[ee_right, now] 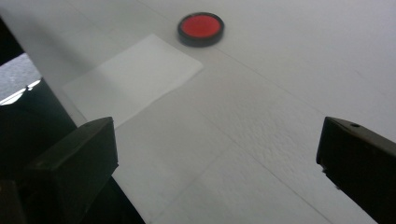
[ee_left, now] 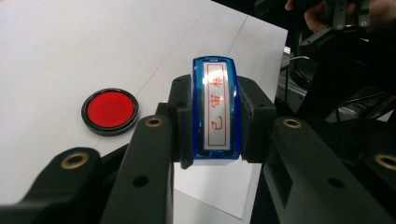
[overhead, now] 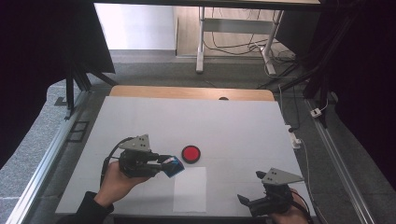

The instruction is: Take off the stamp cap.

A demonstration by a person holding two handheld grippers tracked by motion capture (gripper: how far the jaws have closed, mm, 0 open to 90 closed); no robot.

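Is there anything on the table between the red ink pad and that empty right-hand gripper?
Just the white paper sheet, seen in the right gripper view.

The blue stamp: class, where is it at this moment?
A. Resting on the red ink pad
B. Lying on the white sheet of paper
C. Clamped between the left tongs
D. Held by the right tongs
C: the left tongs are shut on the blue stamp, beside the red ink pad; the right tongs are open.
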